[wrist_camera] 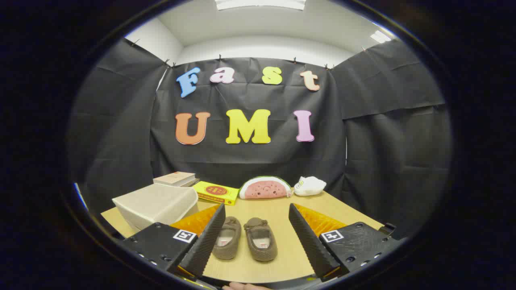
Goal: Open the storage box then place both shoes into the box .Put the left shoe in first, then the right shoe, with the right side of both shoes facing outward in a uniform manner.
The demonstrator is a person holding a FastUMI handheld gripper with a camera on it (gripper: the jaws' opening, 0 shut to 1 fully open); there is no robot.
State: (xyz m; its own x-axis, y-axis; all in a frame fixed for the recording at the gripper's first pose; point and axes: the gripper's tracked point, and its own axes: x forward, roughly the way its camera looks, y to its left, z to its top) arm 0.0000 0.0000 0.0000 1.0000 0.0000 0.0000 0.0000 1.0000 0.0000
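- the claw (256,233) sits nearest, its two fingers (205,241) spread wide apart, pinching nothing; each finger base carries a small square marker tag
- a sliver of a person's hand (242,286) shows just under the fingers, at the near edge of the wooden table (282,209)
- between the fingers lie the two brown slippers side by side, toes pointing away; the shoe on the left (228,237) lies just beside the left-hand finger, partly behind its tip, the shoe on the right (261,238) sits nearer the middle of the gap, apart from the other finger
- both shoes rest flat on the table, openings up, pale insoles showing; they are close together, whether touching i cannot tell
- beyond the left-hand finger stands the off-white storage box (157,203), on the table's left side, its lid looking closed
- behind the box, two stacked books (176,179)
- just beside them a flat yellow box (215,192), lying down
- further along the back edge a watermelon-slice plush (265,187), then a small white plush (309,186), close beside each other against the black cloth wall
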